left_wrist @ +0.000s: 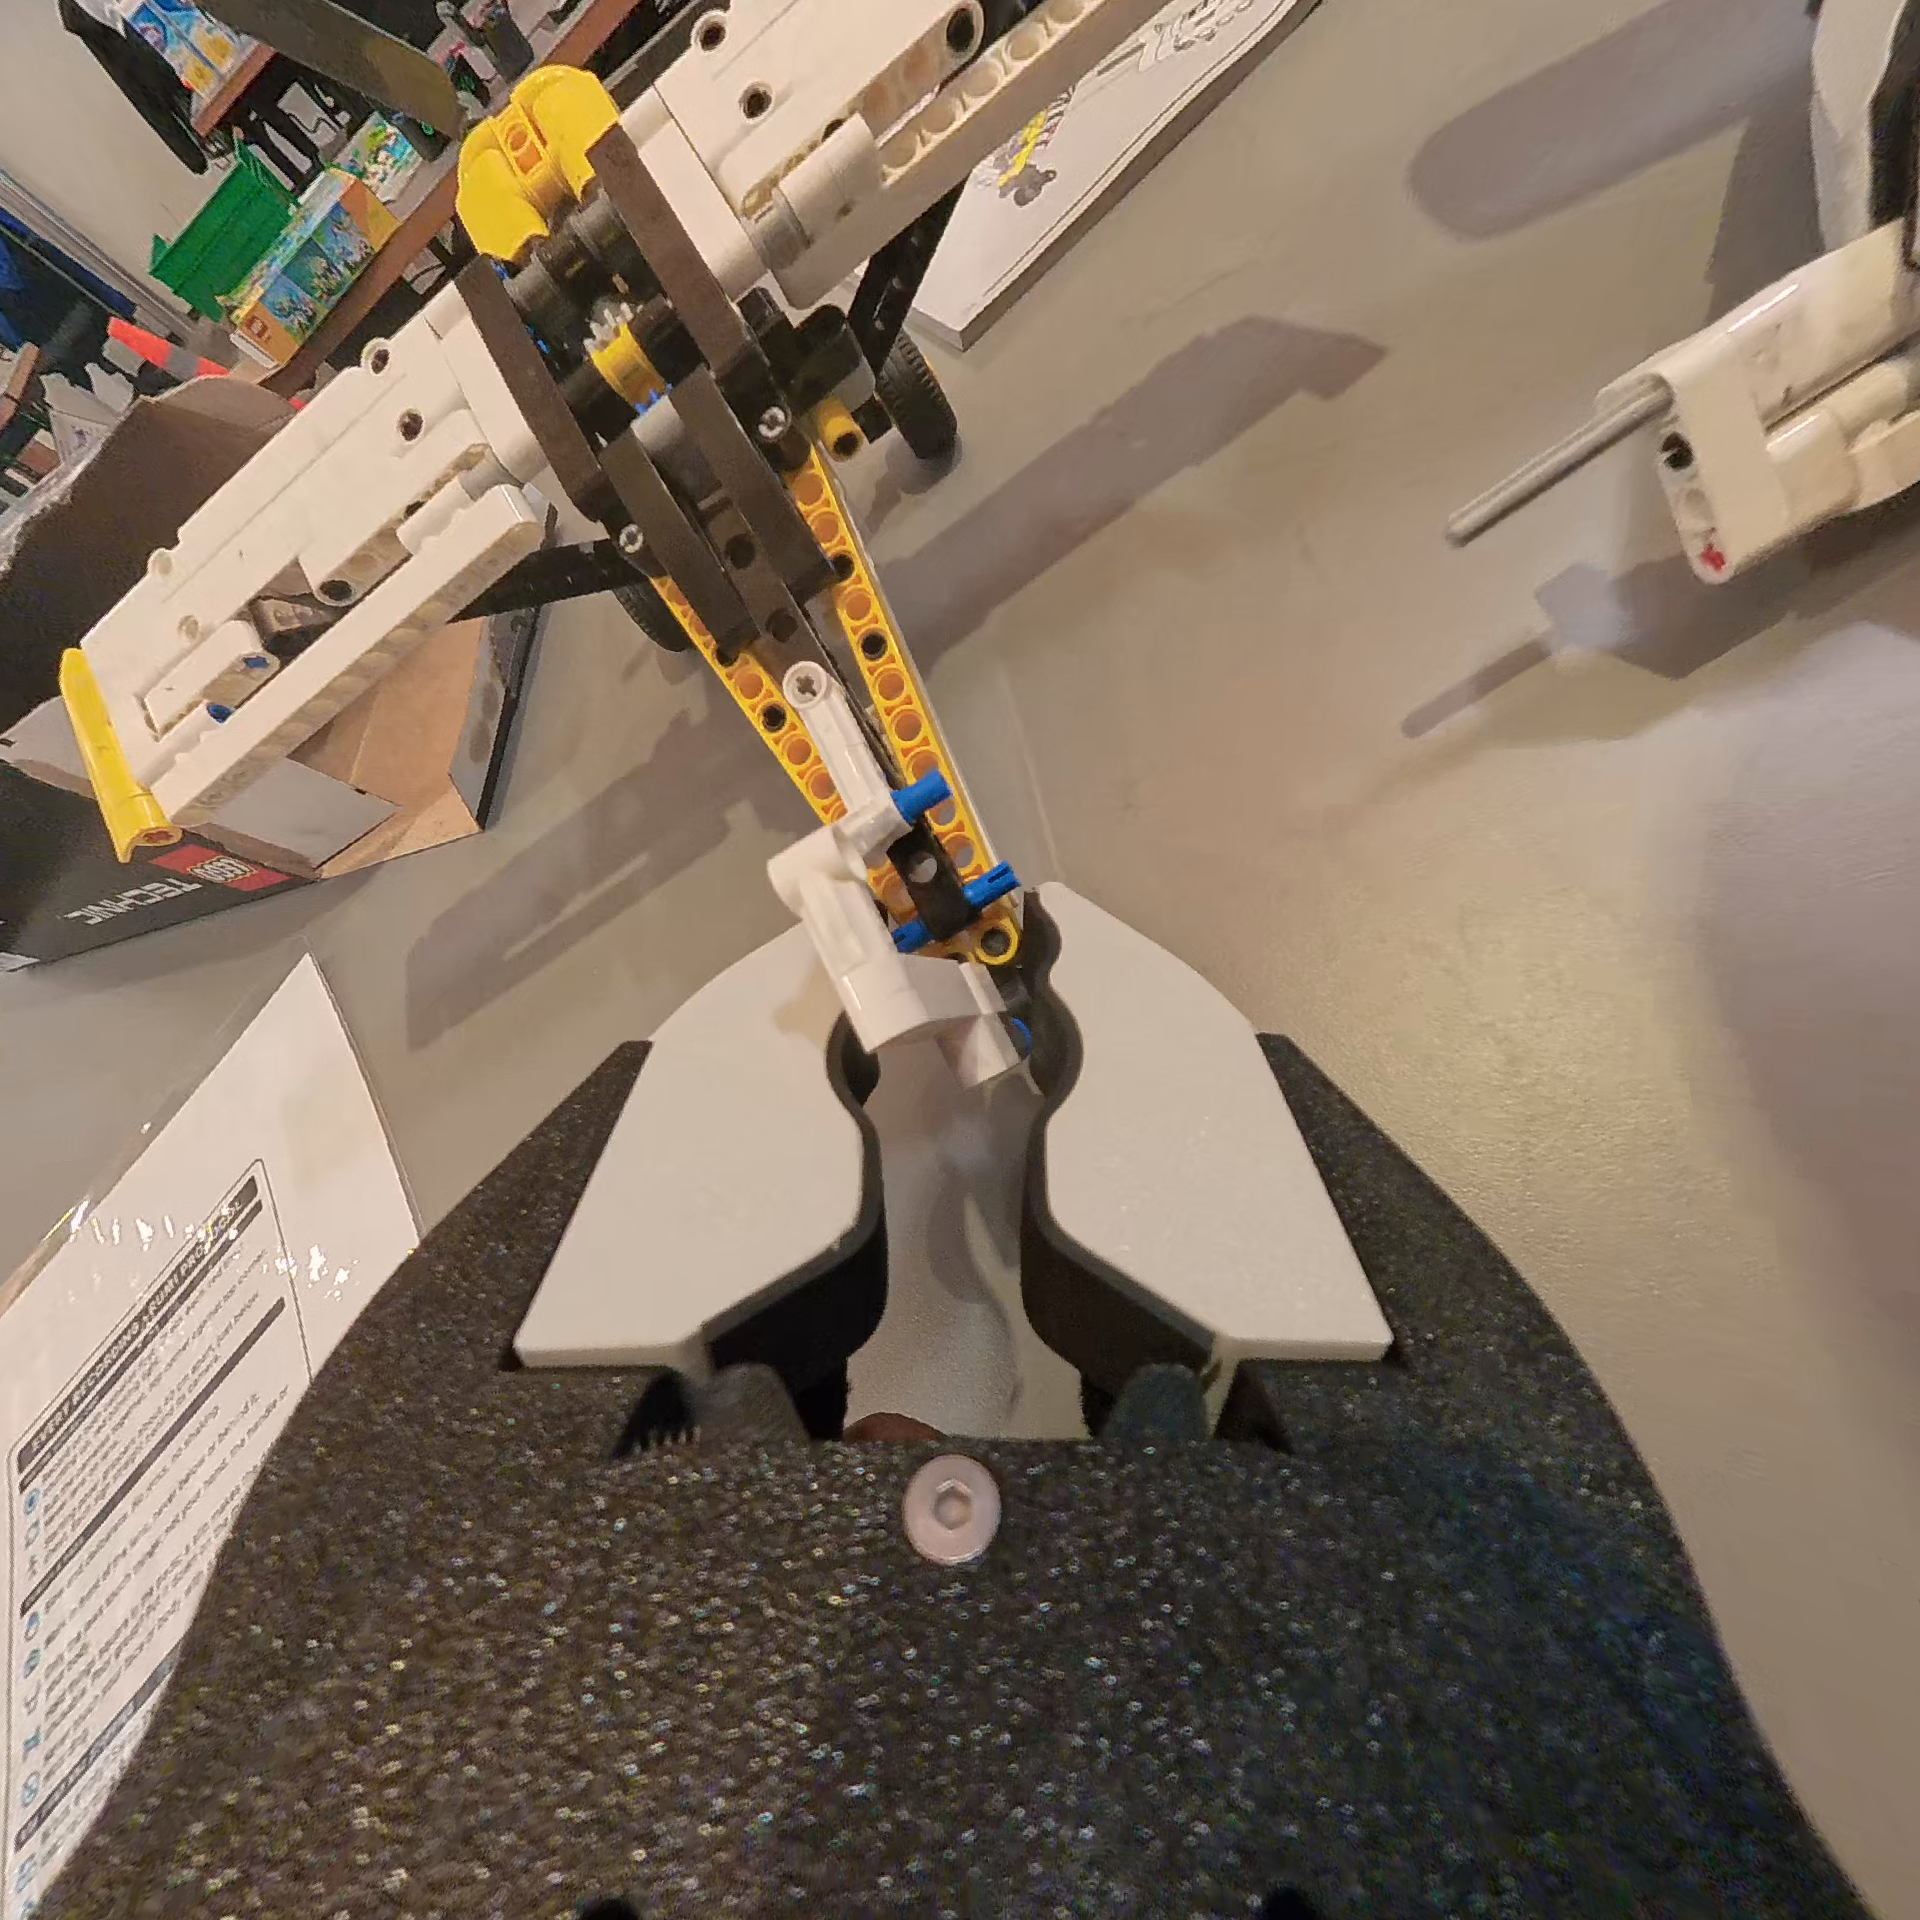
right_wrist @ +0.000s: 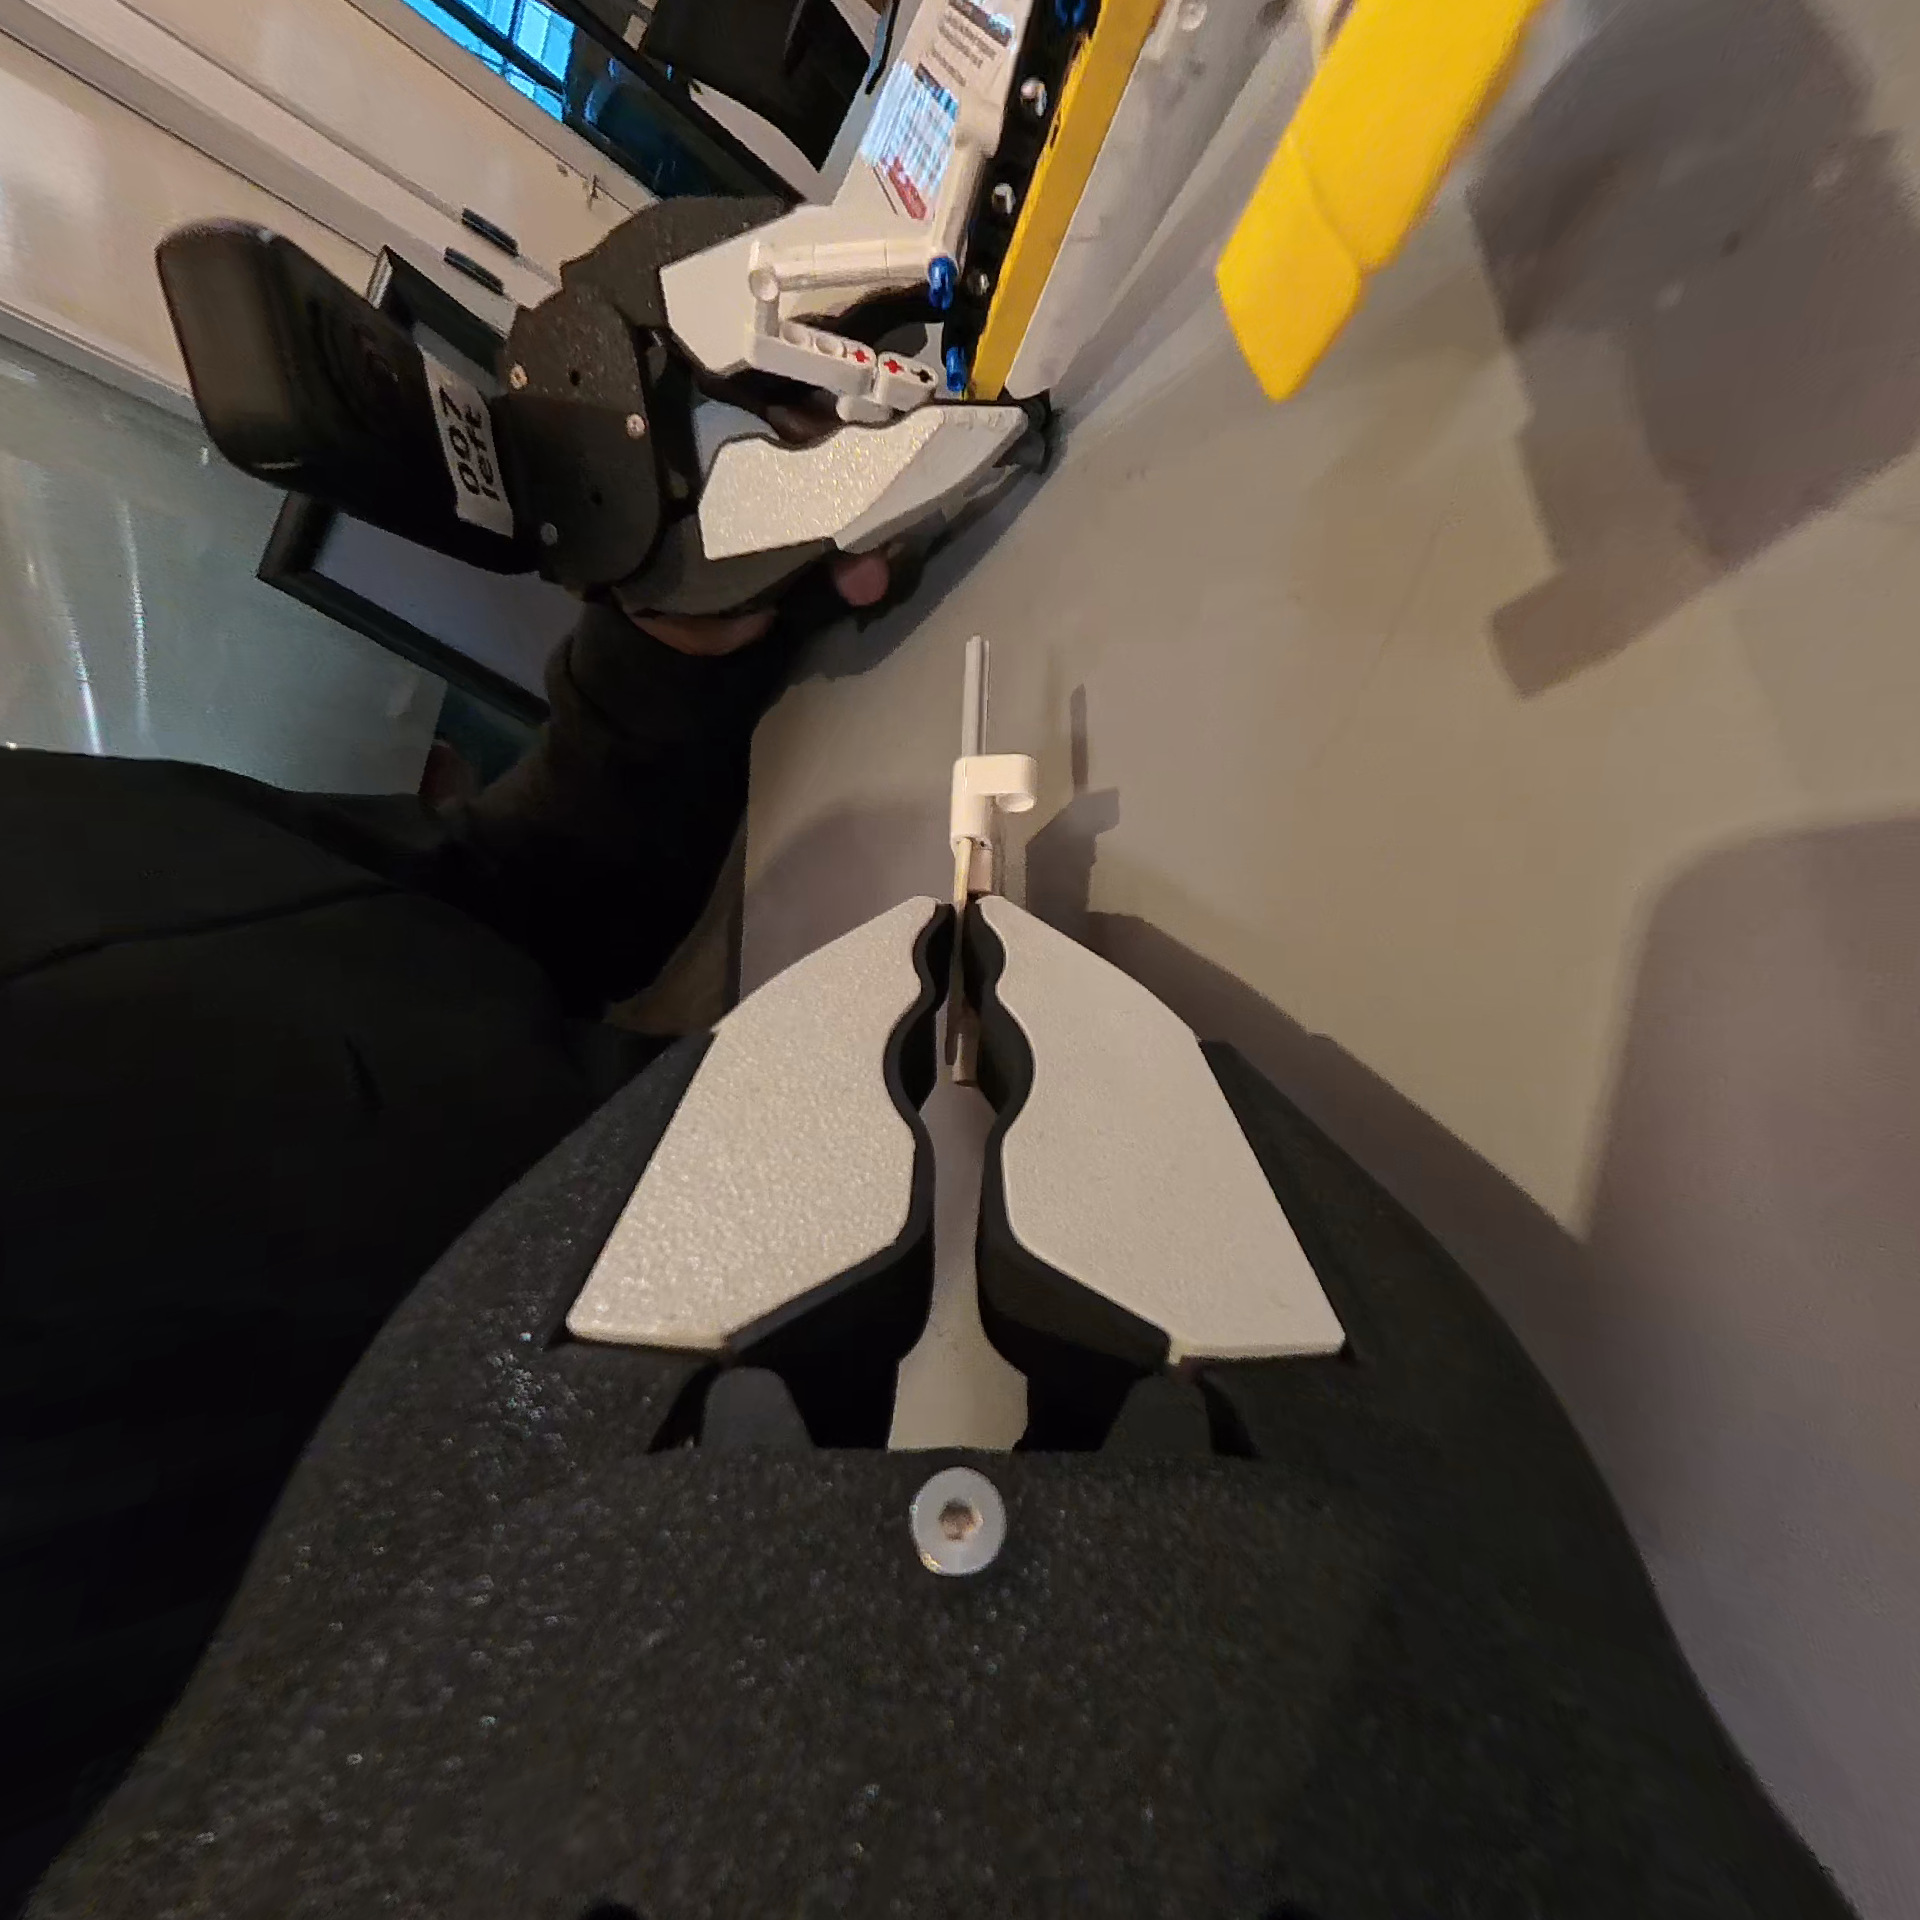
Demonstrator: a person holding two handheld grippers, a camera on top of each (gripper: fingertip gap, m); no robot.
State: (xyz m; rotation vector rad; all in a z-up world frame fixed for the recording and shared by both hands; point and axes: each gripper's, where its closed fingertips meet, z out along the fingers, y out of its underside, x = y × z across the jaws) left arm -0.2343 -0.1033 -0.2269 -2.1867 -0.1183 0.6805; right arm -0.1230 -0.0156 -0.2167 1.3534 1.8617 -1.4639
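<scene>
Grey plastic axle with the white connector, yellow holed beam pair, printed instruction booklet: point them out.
Grey plastic axle with the white connector point(right_wrist: 995, 795): right wrist view, on the white connector.
Yellow holed beam pair point(left_wrist: 902, 717): left wrist view, right beam's middle.
Printed instruction booklet point(left_wrist: 1101, 156): left wrist view, open page.

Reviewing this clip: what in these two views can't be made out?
- Left wrist view: the toy model runs off the top edge.
- Left wrist view: where the right claw meets its white piece, cut by the right edge.
- Right wrist view: the yellow part is blurred and cut by the top edge.
- Right wrist view: the left claw's far finger is hidden behind the model.
</scene>
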